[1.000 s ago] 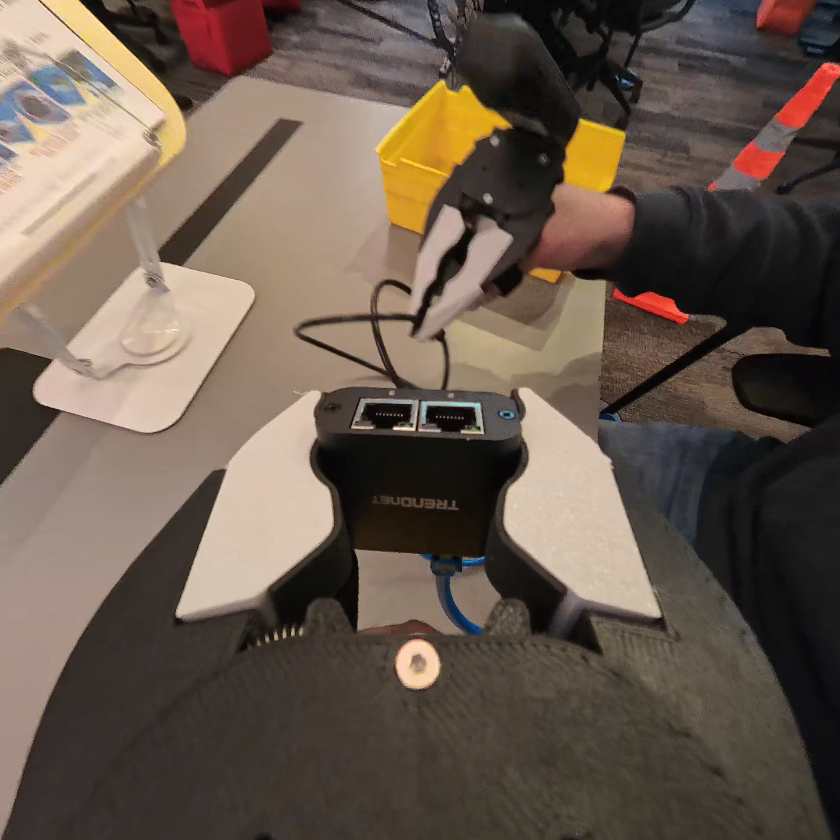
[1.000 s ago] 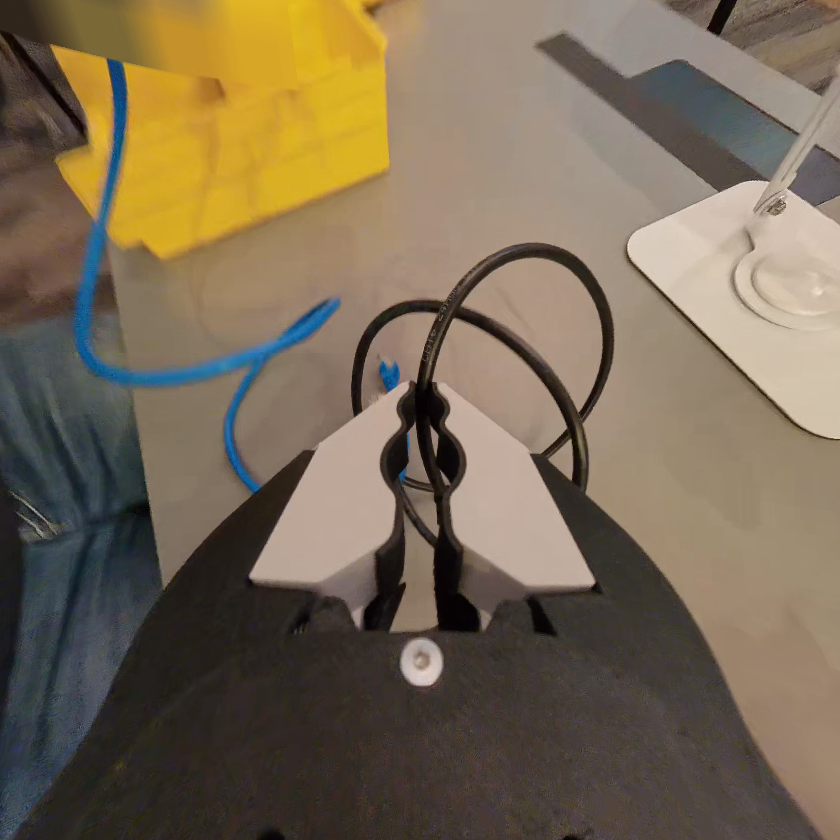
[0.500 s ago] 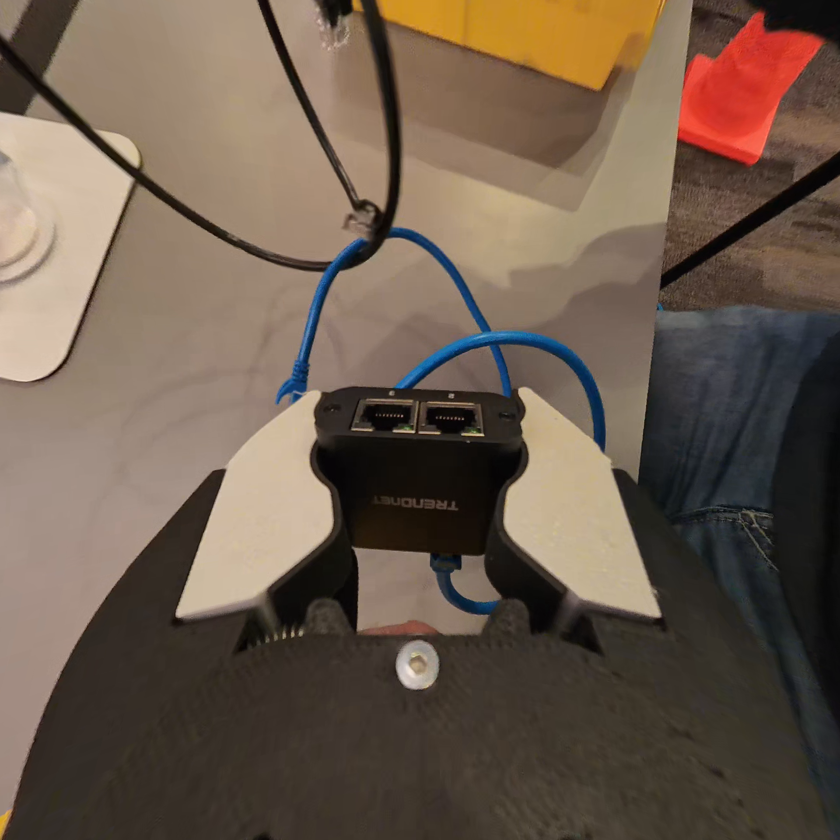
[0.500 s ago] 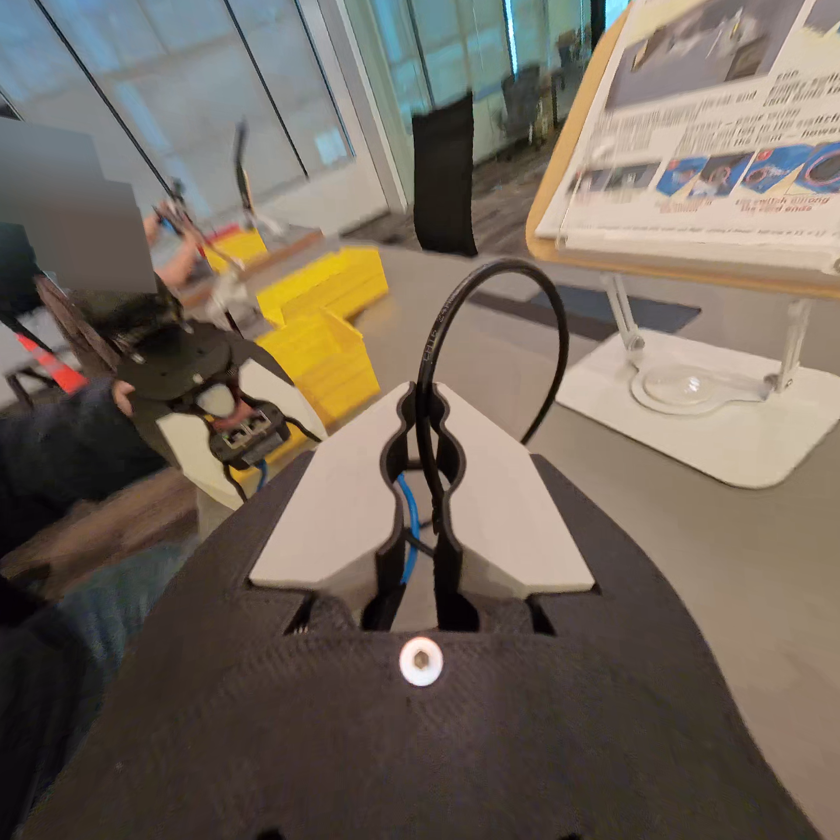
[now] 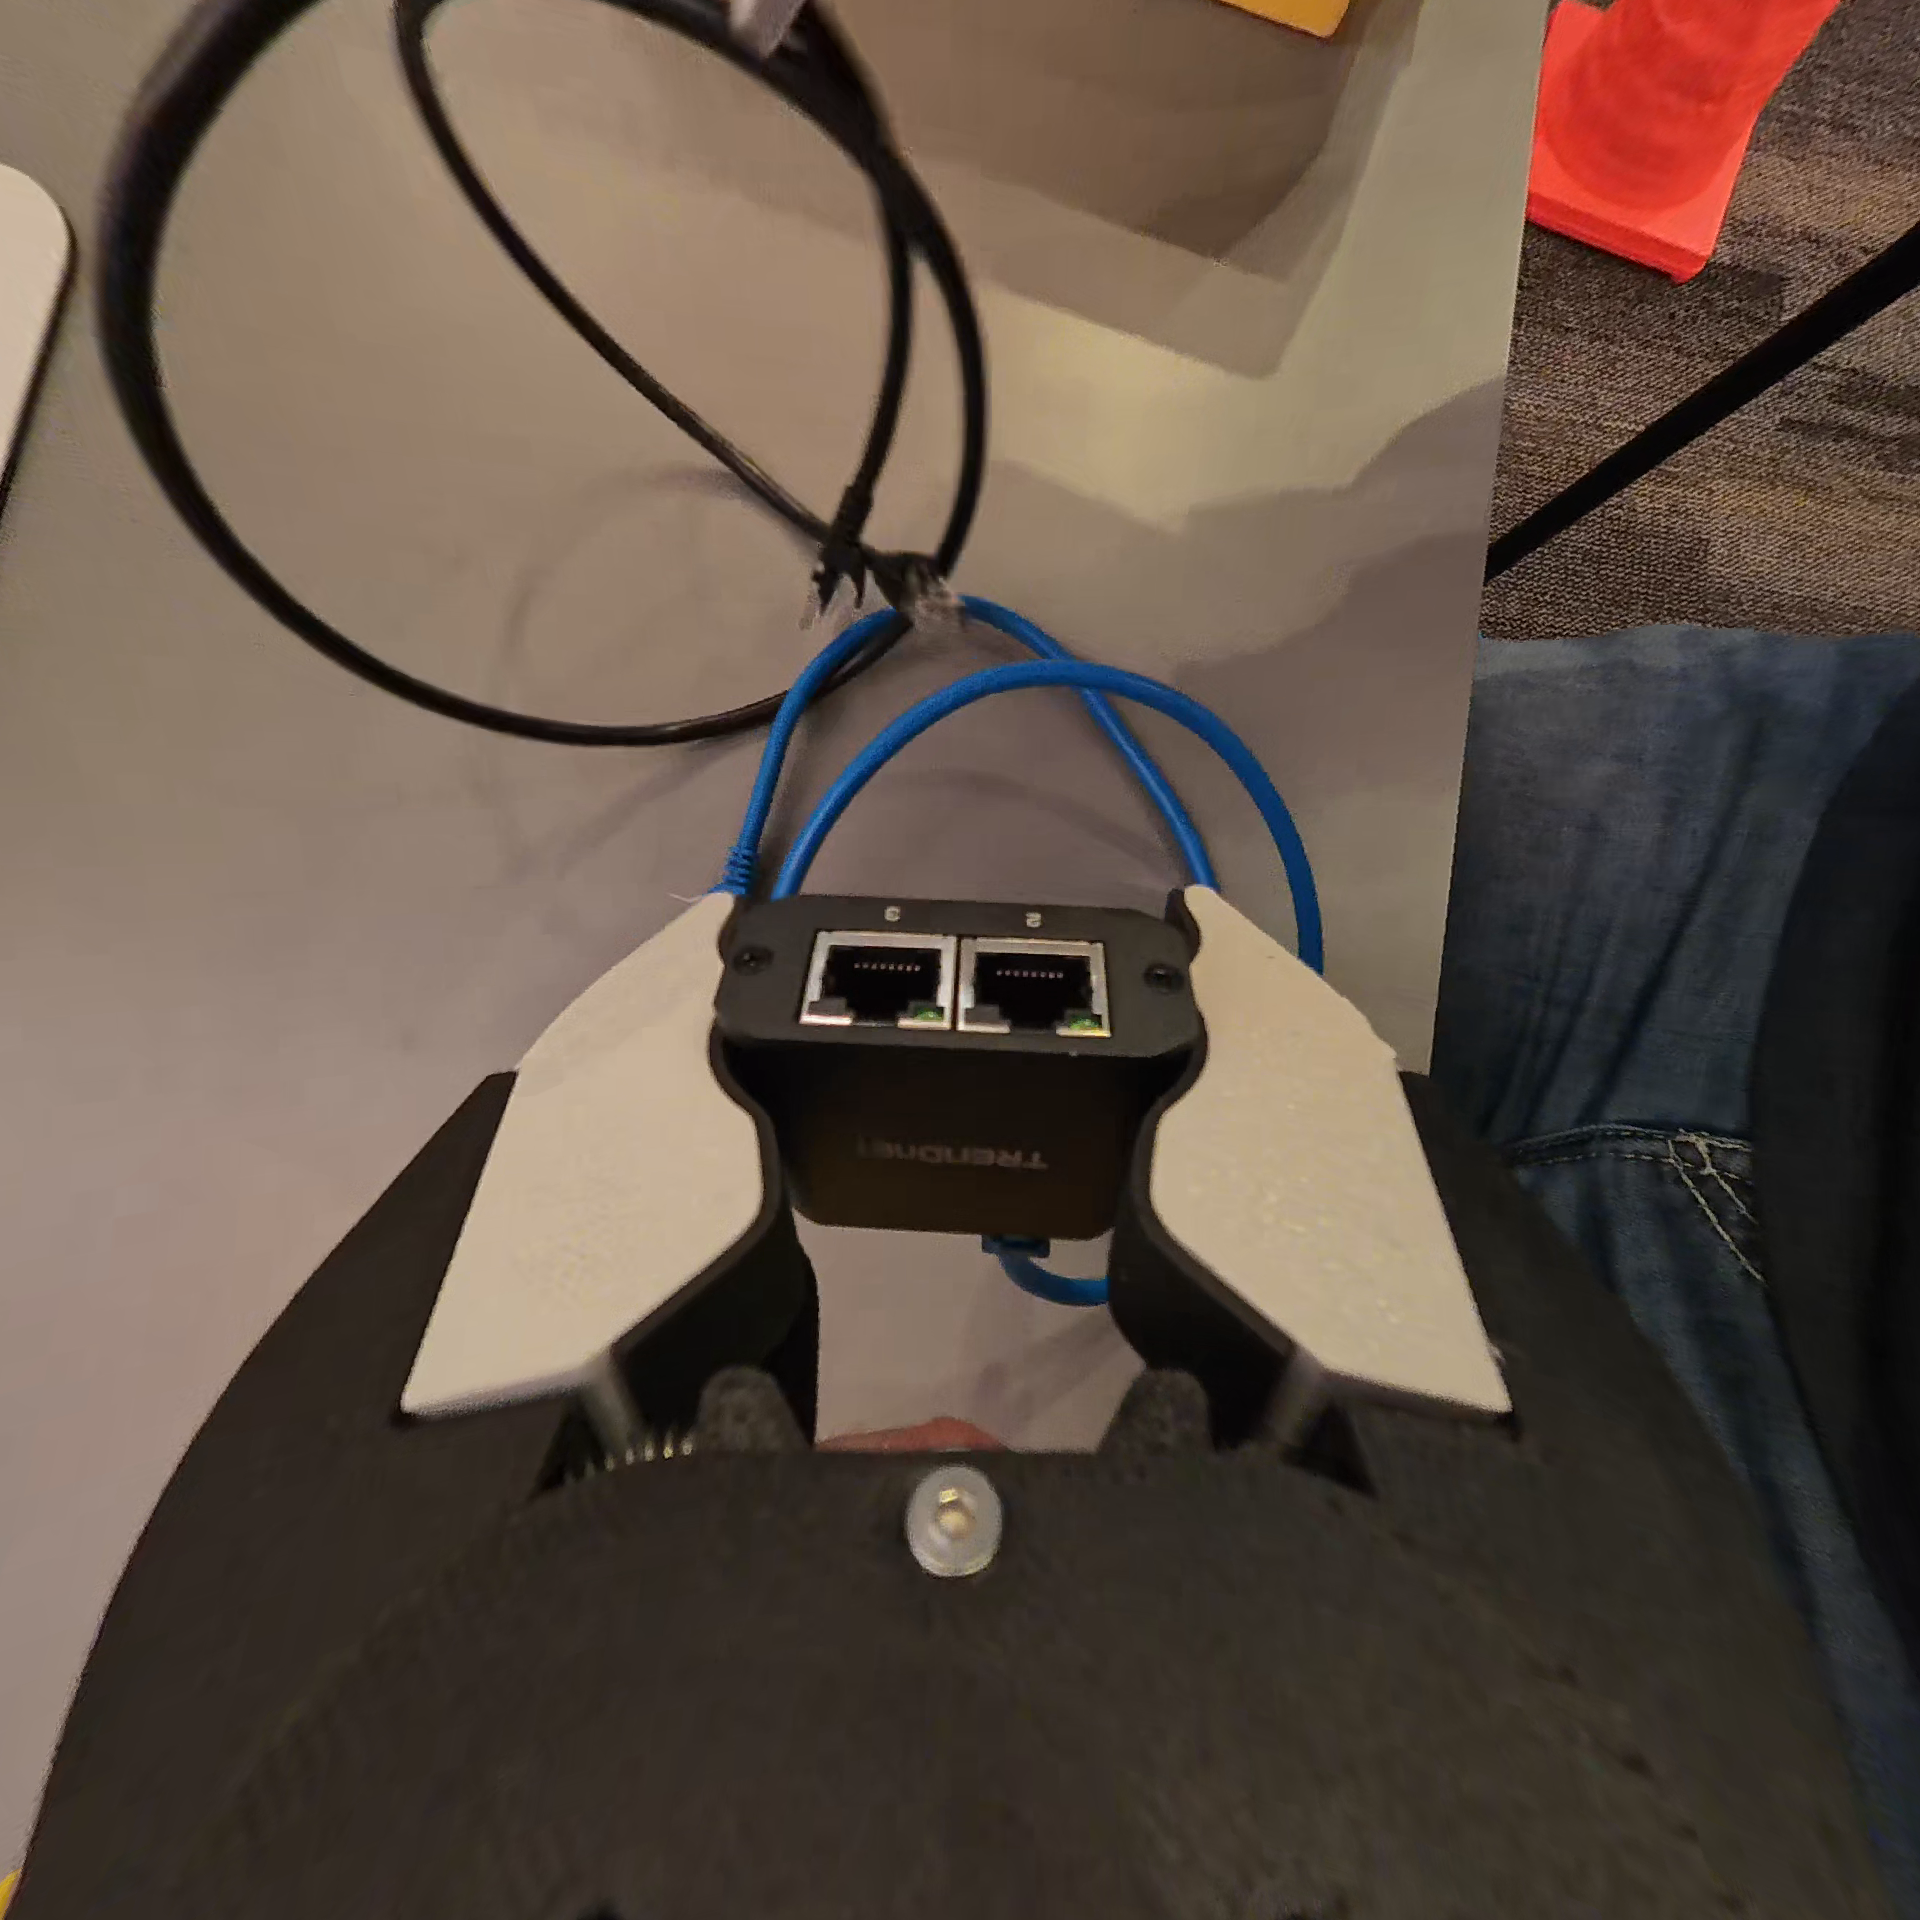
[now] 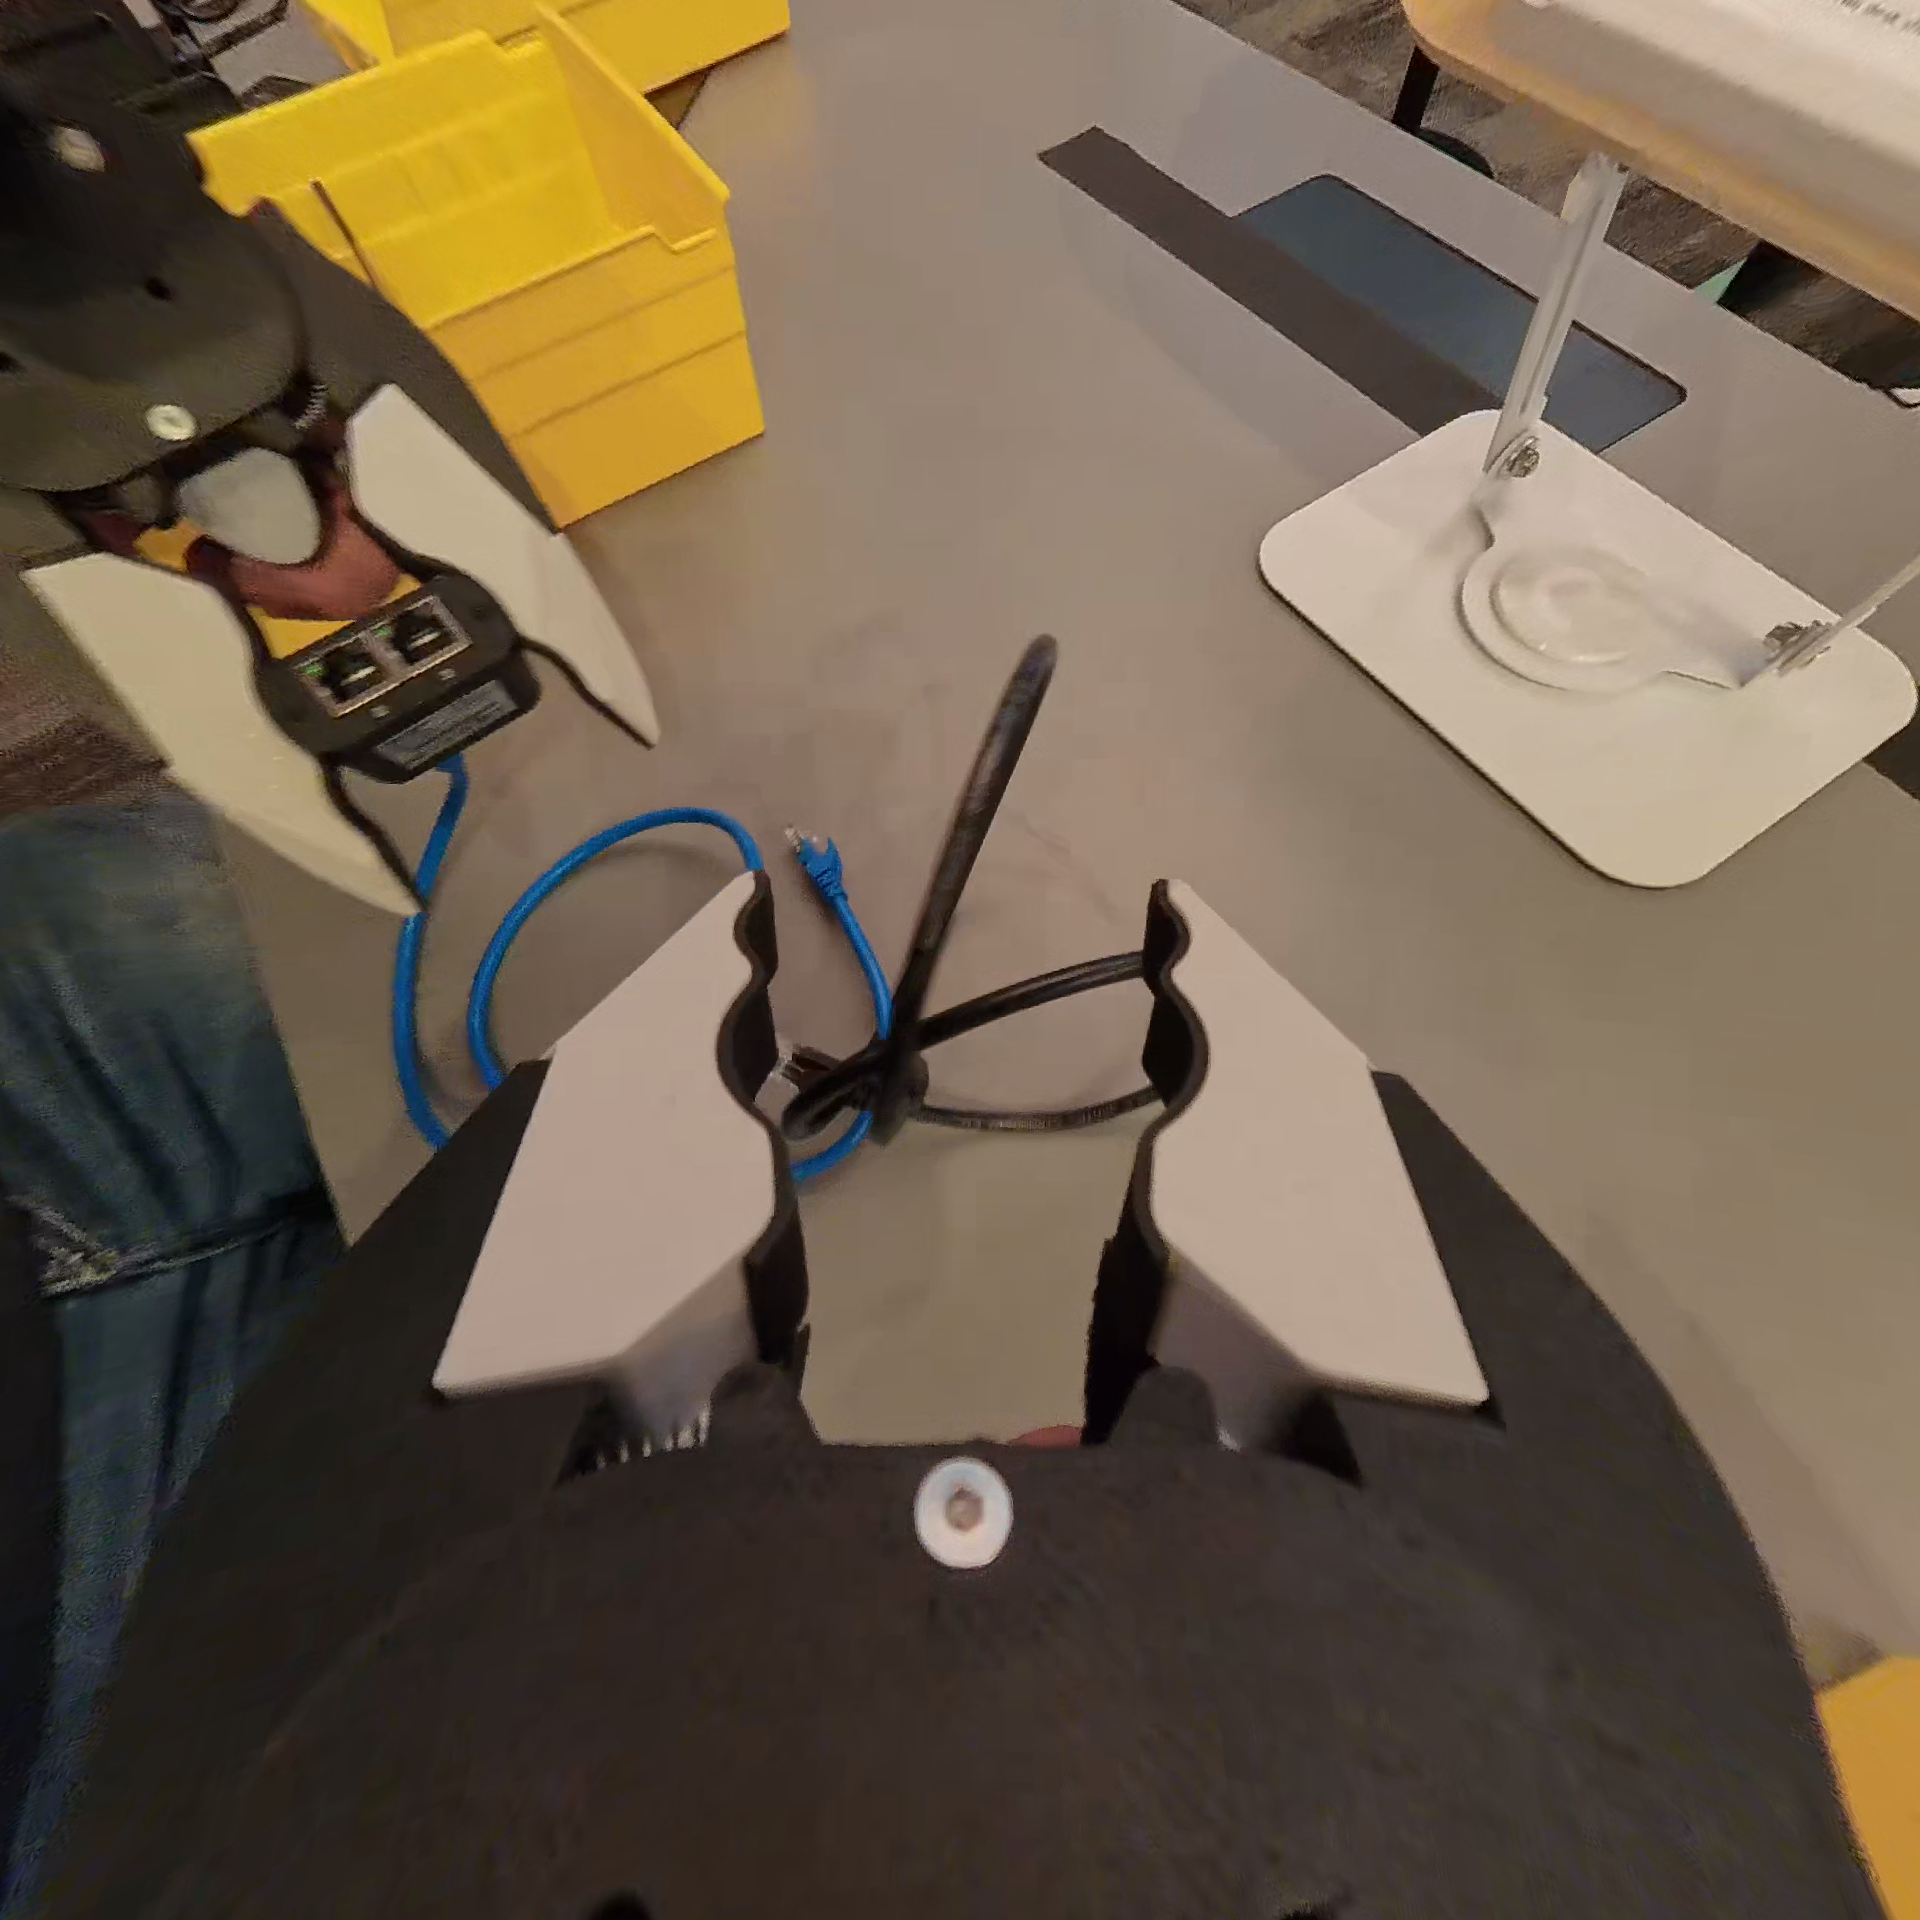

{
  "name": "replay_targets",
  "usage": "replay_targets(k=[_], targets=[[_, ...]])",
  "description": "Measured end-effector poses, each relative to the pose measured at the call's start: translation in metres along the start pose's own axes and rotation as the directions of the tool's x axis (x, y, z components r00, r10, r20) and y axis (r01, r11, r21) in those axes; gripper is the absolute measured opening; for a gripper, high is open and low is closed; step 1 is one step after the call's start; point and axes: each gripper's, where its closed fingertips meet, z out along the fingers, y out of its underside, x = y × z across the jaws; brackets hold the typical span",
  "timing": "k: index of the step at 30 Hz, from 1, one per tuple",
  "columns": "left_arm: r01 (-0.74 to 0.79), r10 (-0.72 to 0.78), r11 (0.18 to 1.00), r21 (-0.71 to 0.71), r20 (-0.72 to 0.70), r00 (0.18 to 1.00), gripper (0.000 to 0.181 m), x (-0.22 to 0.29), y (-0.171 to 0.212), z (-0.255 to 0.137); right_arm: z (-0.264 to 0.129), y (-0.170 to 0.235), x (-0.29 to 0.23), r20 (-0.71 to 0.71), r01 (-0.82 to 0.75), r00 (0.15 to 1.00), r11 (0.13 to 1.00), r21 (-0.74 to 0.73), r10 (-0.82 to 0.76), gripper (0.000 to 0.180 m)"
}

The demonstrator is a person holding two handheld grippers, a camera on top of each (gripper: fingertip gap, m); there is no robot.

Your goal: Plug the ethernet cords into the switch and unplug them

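My left gripper (image 5: 956, 914) is shut on the black switch (image 5: 956, 1070), held above the grey table with its two front ports facing away, both empty. A blue ethernet cord (image 5: 1039, 707) is plugged into the switch's back and loops onto the table; its free plug (image 6: 821, 857) lies loose. The switch also shows at left in the right wrist view (image 6: 400, 675). My right gripper (image 6: 961, 904) is open and empty above the coiled black ethernet cord (image 6: 966, 831), which is blurred and tumbling onto the table. That black cord (image 5: 540, 416) loops beyond the switch in the left wrist view.
Yellow bins (image 6: 520, 249) stand at the table's far left. A white stand base (image 6: 1590, 644) with a clear post holding an instruction board is at the right. An orange cone (image 5: 1683, 114) sits on the carpet past the table edge. The person's jeans (image 5: 1621, 935) are beside the table.
My right gripper has opened and let go of the black cord, which has dropped toward the table by the blue cord. The right wrist view swung down to the table. The left gripper keeps the switch.
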Motion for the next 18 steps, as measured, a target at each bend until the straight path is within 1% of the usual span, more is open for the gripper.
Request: replay_targets(k=[3,4,6,7,8,9,10,11,13,14,16,17,18], targets=[[0.005,-0.005,1.0,-0.001,0.005,1.0,0.074,0.0,0.003,0.002,-0.019,0.029,-0.014,-0.013,0.012,1.0,0.993,-0.117,-0.014,0.065],[0.005,-0.005,1.0,0.0,0.007,1.0,0.074,0.0,0.004,0.003,-0.024,0.033,-0.02,-0.011,0.006,1.0,0.995,-0.099,-0.007,0.06],[0.009,-0.009,1.0,-0.003,0.009,1.0,0.074,0.0,0.005,0.007,-0.029,0.048,-0.035,0.019,-0.01,1.0,0.994,-0.106,0.012,0.061],[0.007,-0.007,1.0,-0.007,0.004,1.0,0.074,0.001,0.006,0.009,-0.03,0.054,-0.034,-0.017,-0.002,1.0,0.995,-0.102,0.0,0.06],[0.003,-0.003,1.0,-0.013,0.0,1.0,0.074,0.002,0.006,0.011,-0.029,0.06,-0.034,-0.03,0.001,1.0,0.995,-0.104,-0.004,0.053],[-0.004,0.004,1.0,-0.022,0.005,1.0,0.074,0.002,0.006,0.014,-0.027,0.069,-0.037,-0.014,-0.008,1.0,0.991,-0.131,0.006,0.049],[-0.013,0.013,0.999,-0.031,0.014,1.0,0.074,0.002,0.006,0.015,-0.024,0.08,-0.033,-0.041,-0.019,0.999,0.986,-0.168,0.012,0.049],[-0.021,0.022,0.999,-0.038,0.019,1.0,0.074,0.002,0.006,0.017,-0.021,0.091,-0.026,-0.085,-0.021,0.996,0.978,-0.206,0.003,0.052],[-0.029,0.03,0.998,-0.053,0.026,0.999,0.074,0.001,0.006,0.021,-0.011,0.113,-0.017,-0.125,-0.03,0.992,0.958,-0.285,-0.006,0.069],[-0.031,0.032,0.998,-0.064,0.026,0.999,0.074,0.001,0.008,0.023,-0.005,0.12,-0.013,-0.144,-0.029,0.989,0.953,-0.302,-0.015,0.072],[-0.025,0.027,0.996,-0.081,0.025,0.999,0.074,-0.001,0.01,0.029,0.008,0.135,-0.018,-0.108,-0.045,0.994,0.935,-0.352,0.007,0.08],[-0.02,0.023,0.995,-0.095,0.03,0.999,0.074,-0.003,0.013,0.033,0.012,0.142,-0.015,-0.125,-0.045,0.992,0.922,-0.385,-0.004,0.082],[-0.016,0.02,0.993,-0.117,0.036,0.999,0.074,-0.005,0.017,0.037,0.014,0.146,-0.016,-0.114,-0.02,0.993,0.912,-0.409,-0.03,0.058]])
